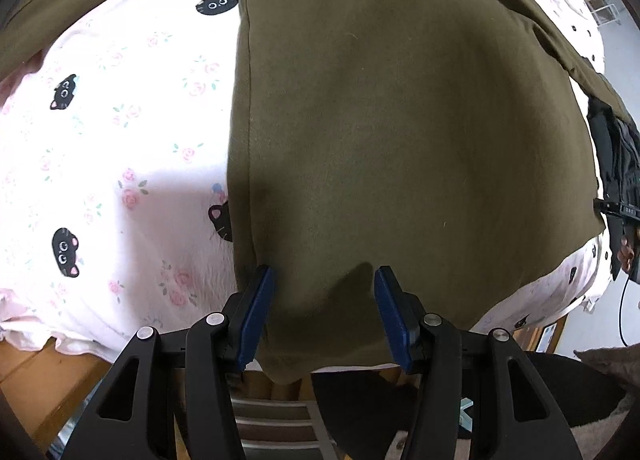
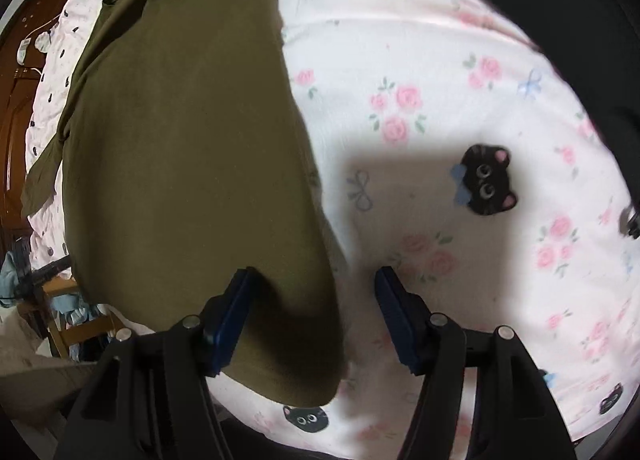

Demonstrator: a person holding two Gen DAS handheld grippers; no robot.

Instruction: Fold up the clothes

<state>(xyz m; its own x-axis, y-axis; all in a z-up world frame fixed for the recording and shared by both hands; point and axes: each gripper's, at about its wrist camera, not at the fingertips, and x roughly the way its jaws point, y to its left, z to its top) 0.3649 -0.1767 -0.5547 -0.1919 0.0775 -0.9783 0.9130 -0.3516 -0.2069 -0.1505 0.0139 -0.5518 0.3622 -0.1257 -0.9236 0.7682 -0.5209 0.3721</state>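
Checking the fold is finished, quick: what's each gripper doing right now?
Left gripper: open, over the near hem of the olive shirt, holding nothing.
Right gripper: open, straddling the shirt's edge, holding nothing.

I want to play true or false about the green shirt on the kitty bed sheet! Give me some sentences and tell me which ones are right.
1. The olive green shirt lies on a sheet printed with black cats and pink roses. True.
2. The left tongs are clamped shut. False: their blue pads stand apart over the shirt's lower edge.
3. The shirt is red. False: it is olive green.
4. The right tongs are open, with the shirt's edge between them. True.
5. The sheet has dog faces on it. False: they are cat faces.
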